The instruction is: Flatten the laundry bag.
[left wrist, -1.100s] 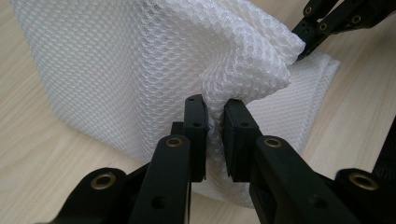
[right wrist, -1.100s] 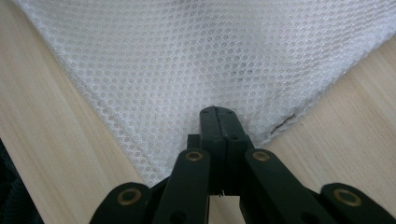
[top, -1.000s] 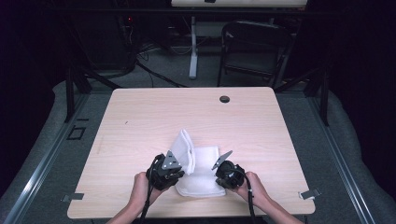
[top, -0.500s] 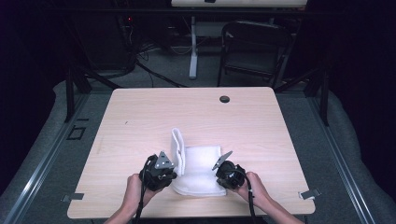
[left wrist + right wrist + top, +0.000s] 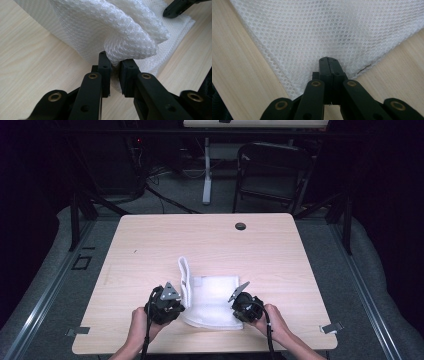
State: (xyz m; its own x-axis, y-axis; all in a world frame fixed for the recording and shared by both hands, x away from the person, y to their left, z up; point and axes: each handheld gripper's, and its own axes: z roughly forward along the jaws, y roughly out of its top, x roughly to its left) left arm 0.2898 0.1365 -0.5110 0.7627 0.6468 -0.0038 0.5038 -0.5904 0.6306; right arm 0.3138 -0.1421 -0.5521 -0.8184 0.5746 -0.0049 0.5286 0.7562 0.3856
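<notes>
White mesh cloth (image 5: pixel 212 300) near the tabletop's (image 5: pixel 150 245) front edge, honeycomb weave (left side folded over), left hand-held gripper (image 5: pixel 115 72) pinching that fold, right hand-held gripper (image 5: pixel 329 72) clamped on its corner.

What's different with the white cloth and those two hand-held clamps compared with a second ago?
The left gripper has carried its pinched edge of the white mesh cloth leftward and down, so the raised flap has nearly opened flat, leaving a low upright fold by that gripper. The right gripper stayed put, shut on the cloth's near right corner. Table unchanged.
</notes>
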